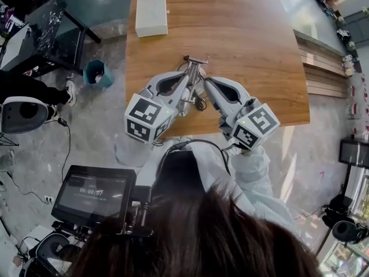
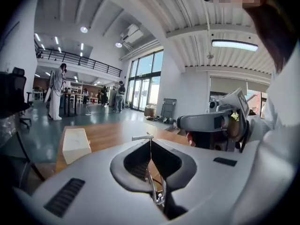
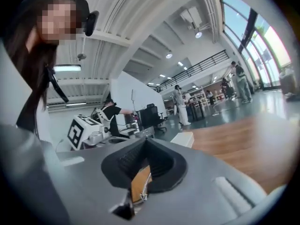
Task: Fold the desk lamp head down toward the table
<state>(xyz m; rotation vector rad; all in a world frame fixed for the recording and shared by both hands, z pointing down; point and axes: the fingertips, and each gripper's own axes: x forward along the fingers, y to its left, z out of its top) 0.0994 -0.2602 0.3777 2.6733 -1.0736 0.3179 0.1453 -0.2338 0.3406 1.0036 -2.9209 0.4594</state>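
The desk lamp [image 1: 195, 60] is a thin metal frame standing near the front edge of the wooden table [image 1: 259, 33], its short head bar on top. My left gripper [image 1: 192, 77] and right gripper [image 1: 208, 82] hang raised on either side of it, tips close to the lamp's arm. In the left gripper view the left gripper [image 2: 150, 140] has its jaws together with nothing between them; the lamp's head bar [image 2: 142, 137] shows just beyond the tips. In the right gripper view the right gripper [image 3: 146, 140] is likewise shut and empty, pointing nearly level across the table.
A white box [image 1: 151, 13] lies at the table's far left corner. A teal bin [image 1: 95, 73] and a black desk [image 1: 34, 33] stand on the floor to the left. A monitor [image 1: 92, 195] sits near the person. Several people stand in the hall beyond.
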